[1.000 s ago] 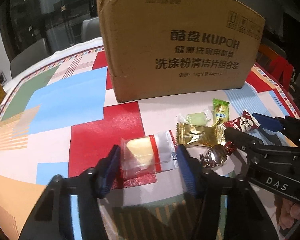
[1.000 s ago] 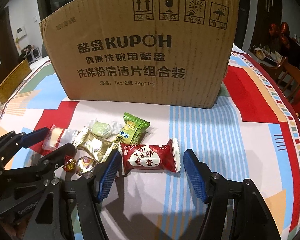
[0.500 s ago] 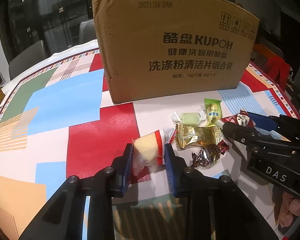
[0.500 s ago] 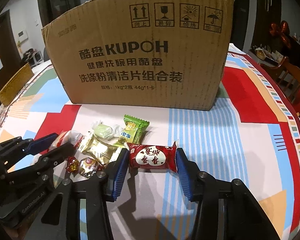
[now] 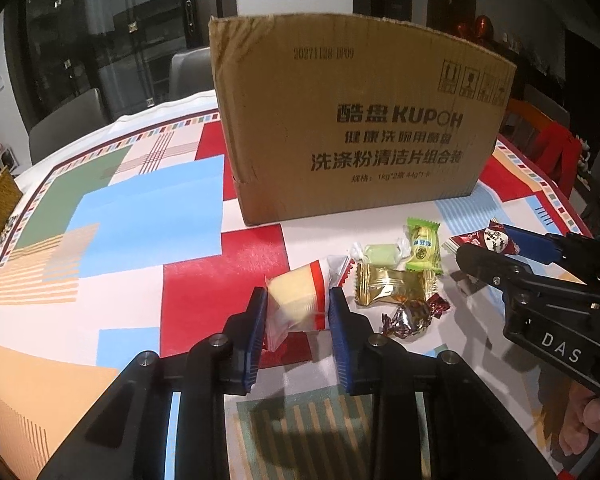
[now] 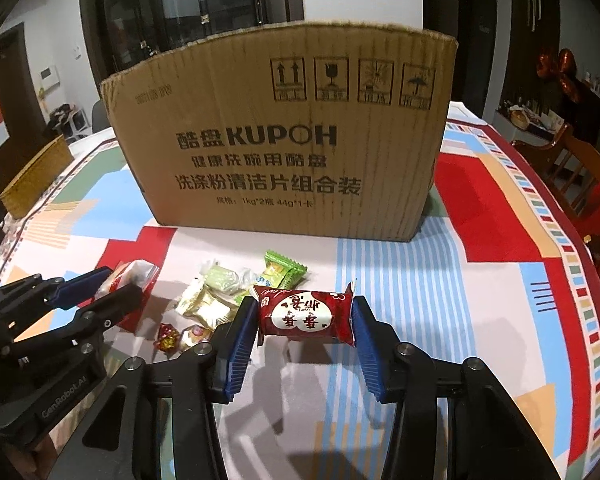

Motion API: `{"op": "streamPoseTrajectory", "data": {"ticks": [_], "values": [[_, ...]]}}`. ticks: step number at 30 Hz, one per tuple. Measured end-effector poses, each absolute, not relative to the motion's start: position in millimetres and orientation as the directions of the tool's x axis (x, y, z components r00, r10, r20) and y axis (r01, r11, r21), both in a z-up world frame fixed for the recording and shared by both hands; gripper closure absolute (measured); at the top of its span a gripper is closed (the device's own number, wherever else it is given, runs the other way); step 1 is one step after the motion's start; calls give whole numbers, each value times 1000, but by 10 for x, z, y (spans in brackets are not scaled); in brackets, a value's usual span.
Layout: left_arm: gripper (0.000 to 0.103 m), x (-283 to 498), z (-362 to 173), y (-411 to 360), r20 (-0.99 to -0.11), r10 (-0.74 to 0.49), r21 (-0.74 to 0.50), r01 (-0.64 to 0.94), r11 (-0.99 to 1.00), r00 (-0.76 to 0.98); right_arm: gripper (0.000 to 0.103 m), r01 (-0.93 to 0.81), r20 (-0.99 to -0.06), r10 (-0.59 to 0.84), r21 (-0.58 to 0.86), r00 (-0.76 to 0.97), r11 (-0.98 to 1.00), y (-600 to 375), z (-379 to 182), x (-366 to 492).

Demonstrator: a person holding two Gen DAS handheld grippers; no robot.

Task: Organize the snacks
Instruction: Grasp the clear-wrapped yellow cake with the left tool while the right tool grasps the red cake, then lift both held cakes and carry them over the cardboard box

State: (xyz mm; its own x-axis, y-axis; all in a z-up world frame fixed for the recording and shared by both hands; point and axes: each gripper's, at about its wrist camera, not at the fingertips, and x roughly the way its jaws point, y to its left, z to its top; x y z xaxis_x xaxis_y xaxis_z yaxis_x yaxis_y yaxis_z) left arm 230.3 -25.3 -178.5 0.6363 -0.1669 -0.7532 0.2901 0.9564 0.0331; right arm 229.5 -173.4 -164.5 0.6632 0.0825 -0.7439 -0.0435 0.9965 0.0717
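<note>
Snacks were clamped by both grippers, the left gripper point(image 5: 298, 304) on a clear-wrapped yellow cake point(image 5: 294, 298), the right gripper point(image 6: 305, 314) on a red packet point(image 6: 306, 314), both judged light, crushable and best pinched across their middles.

Each hand-held gripper is matte black plastic: the left hand-held gripper point(image 5: 298, 312) and right hand-held gripper point(image 6: 304, 320) carry ribbed blue pads point(image 5: 256, 332), round silver screws, and white lettering "GenRobot.AI" and "DAS" on their bodies.
</note>
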Motion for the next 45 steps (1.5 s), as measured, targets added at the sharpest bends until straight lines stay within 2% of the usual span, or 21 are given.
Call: {"op": "streamPoseTrajectory", "data": {"ticks": [45], "values": [[72,2126,-840,-264,-646,-183,24,259,965,741,55,-40,-631,64,52,773,998,-1847,-789,1998]]}}
